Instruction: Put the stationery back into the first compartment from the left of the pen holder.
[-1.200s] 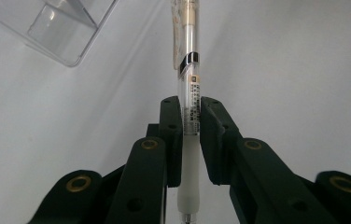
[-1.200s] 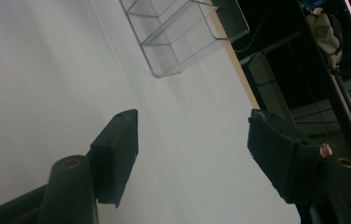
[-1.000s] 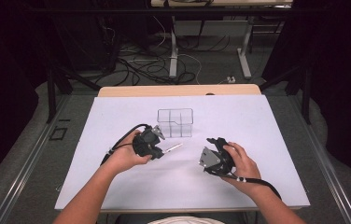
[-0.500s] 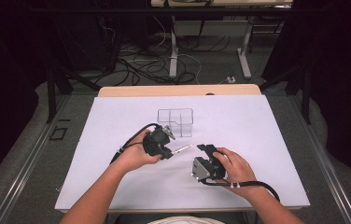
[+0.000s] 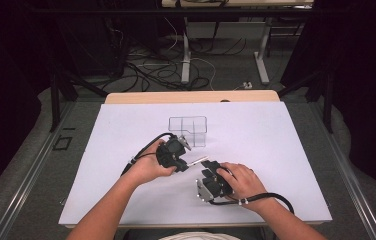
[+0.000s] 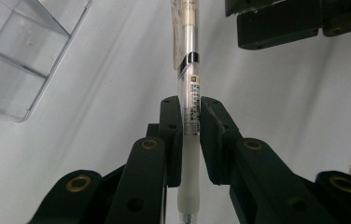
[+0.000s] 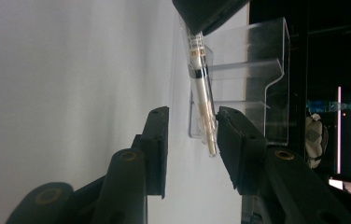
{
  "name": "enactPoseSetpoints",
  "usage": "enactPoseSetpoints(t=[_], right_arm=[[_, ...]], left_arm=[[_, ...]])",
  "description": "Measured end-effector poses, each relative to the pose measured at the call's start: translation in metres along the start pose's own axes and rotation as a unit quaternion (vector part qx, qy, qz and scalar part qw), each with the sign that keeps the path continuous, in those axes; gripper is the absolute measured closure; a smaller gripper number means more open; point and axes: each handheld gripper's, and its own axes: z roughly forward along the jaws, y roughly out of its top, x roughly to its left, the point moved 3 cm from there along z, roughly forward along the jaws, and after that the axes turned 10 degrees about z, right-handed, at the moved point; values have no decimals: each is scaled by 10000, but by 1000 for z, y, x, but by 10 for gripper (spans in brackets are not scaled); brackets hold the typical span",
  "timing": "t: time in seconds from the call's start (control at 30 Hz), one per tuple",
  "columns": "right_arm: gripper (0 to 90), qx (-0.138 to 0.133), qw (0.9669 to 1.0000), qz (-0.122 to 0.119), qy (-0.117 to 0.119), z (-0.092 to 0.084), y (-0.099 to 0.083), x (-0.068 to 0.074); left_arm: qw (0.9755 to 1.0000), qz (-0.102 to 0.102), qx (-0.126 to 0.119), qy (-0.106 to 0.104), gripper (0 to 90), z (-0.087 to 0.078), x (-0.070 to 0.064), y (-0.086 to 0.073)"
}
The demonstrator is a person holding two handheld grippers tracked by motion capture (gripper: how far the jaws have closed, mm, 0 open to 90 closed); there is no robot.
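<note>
While left gripper (image 6: 190, 135) clamps pen (image 6: 188, 88) at grip end, I hold it level above table (image 5: 286, 145), just short of clear organizer (image 5: 188, 131). Right gripper (image 7: 190, 135) fingers, just narrowing, straddle free end, one pad grazing, no pinch yet. Best: centre barrel between pads, close square, keep left steady.

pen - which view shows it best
The left gripper view: the pen runs up the frame, label readable, clamped in the left gripper. The right gripper view shows its far end; the high view shows a thin sliver.
</note>
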Motion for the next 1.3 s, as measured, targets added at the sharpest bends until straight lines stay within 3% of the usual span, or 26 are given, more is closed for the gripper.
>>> enactPoseSetpoints(t=[0.33,0.43,0.57,0.67,1.0,1.3], right_arm=[[683,-13,9994,-348,-72,12,13,2],[690,82,9985,-534,-44,15,16,2],[707,5,9973,-723,-121,19,20,2],[733,108,9962,-862,-40,22,22,3],[785,215,9947,-1001,11,26,22,6],[793,252,9950,-967,6,27,22,6]], left_arm=[[9999,-68,55,-76,791,3,0,-2],[9999,-78,42,-91,791,3,0,-2],[9999,-75,17,-99,791,4,-1,-3],[9999,-60,8,-95,791,4,-1,-2],[9999,-42,14,-113,791,5,-2,-1],[9999,-74,-33,-116,790,6,-1,-2]])
